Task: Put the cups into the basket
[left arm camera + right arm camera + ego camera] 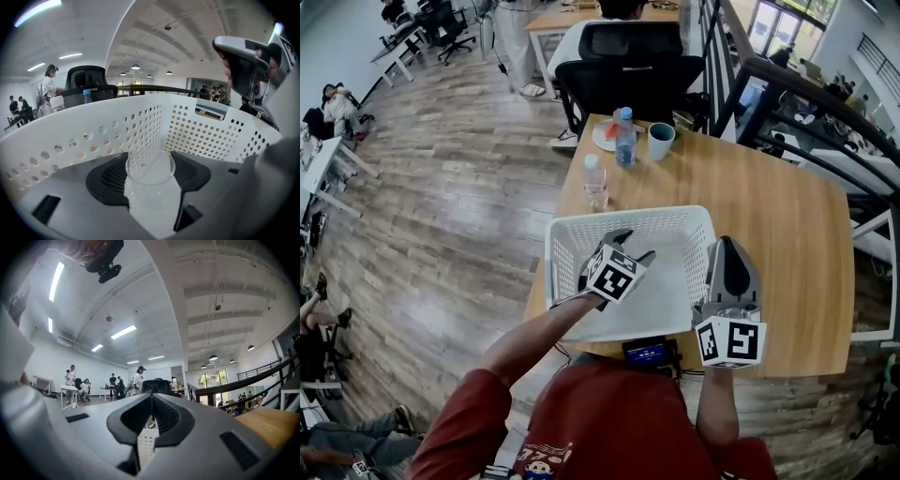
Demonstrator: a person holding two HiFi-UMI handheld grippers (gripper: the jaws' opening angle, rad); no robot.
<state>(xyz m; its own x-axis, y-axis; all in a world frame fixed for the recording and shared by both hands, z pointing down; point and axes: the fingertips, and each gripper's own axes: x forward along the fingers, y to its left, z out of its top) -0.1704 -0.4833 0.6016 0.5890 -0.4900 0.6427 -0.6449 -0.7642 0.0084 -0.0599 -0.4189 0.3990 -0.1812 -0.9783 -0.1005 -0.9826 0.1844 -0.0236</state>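
Observation:
A clear plastic cup (150, 169) sits between the jaws of my left gripper (151, 180), which is shut on it low inside the white perforated basket (201, 129). In the head view the left gripper (633, 247) reaches into the basket (628, 218) from its near side; the clear cup is hidden there. My right gripper (727, 246) hangs just outside the basket's right wall, jaws shut and holding nothing. Its own view shows the tips of the right gripper (151, 397) together, with a strip of basket (144, 446) below. A teal cup (660, 141) stands at the table's far edge.
Two water bottles (624, 137) (594, 181) and a plate (606, 139) stand beyond the basket on the wooden table (778, 216). A black office chair (628, 66) is behind the table, a railing (787, 84) at the right. A phone (648, 352) lies at the near edge.

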